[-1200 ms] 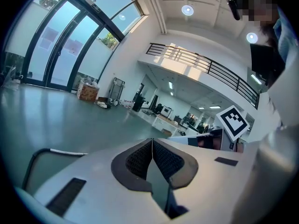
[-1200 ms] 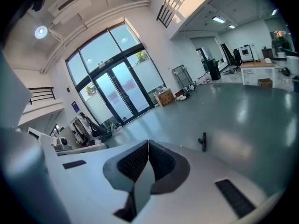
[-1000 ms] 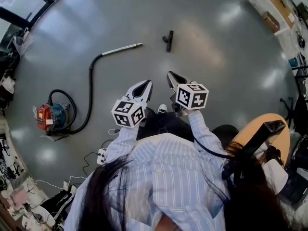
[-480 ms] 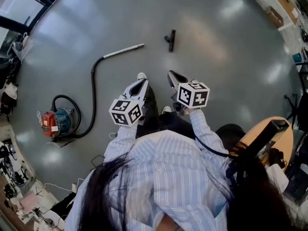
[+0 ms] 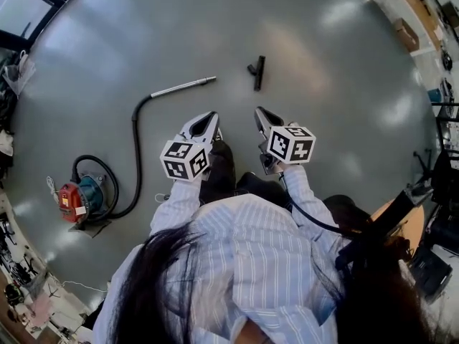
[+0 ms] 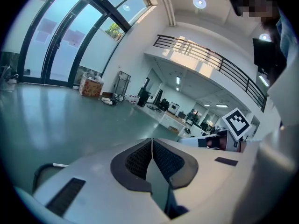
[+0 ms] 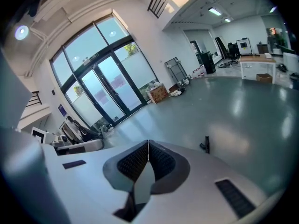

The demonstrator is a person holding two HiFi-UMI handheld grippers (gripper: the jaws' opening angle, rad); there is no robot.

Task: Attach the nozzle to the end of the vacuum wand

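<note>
Grey polished floor (image 5: 337,84) spreads out under us, and the vacuum wand (image 5: 183,87) lies on it as our landmark, its free metal end pointing roughly toward the nozzle (image 5: 258,72). That black nozzle lies flat, well apart from the wand's tip and off to its right in the head view, with nothing touching it. From the wand's other end the hose (image 5: 136,142) curves away to the red and blue vacuum cleaner (image 5: 75,196). We hold both grippers on our side of the wand: the left gripper (image 5: 210,118) near its tip, the right gripper (image 5: 259,111) further right, toward the nozzle. Each has its jaws pressed together on nothing. We judge this to be the approach, with no pickup made yet. Next we need to part the jaws, reach down, take the nozzle in one gripper, steady the wand near its tip with the other, and line socket up with tube.
</note>
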